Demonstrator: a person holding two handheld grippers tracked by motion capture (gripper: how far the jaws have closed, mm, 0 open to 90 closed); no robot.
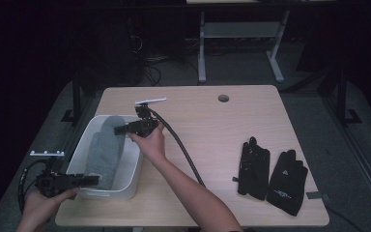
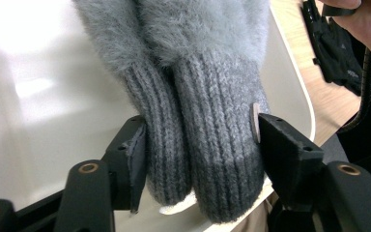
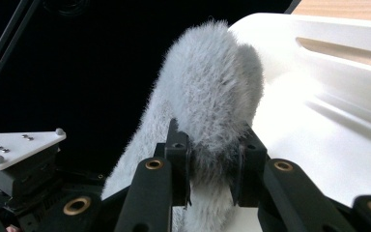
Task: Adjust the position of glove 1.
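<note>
We've got the grey mittens (image 1: pixel 104 147) lying lengthwise in the white bin (image 1: pixel 133 174), which sits at the desk's (image 1: pixel 207 125) front-left corner, partly overhanging the left edge. Right gripper (image 1: pixel 120 129) reaches in over the bin's far end w/ its jaws clenched on the fuzzy fingertip end (image 3: pixel 207 96), fur squashed between the pads, prob. to keep that end pinned or lifted while the other side is sorted. Left gripper (image 1: pixel 92 180) comes in at the bin's near rim, level w/ the desk's front edge; in the left gripper view its jaws straddle the ribbed knit cuffs (image 2: pixel 193 145). Left pad looks about touching the knit, the right one stands just beside the small brown tag (image 2: pixel 256 122) on the cuff w/ no real squeeze visible, so we read it as released, cuffs between the jaws but not gripped. Cuffs hang over the bin's near lip, which is why that gripper sits low and outside the wall: easiest access to the ends. Judging from this, we're laying the pair into the bin or straightening it, one end each. Black gloves (image 1: pixel 270 174) lie flat side by side nr the desk's front-right corner, well apart from the bin, untouched, likely next in line. Right gripper's cable (image 1: pixel 183 152) trails across the desk's middle toward the front edge, clear of the gloves.
</note>
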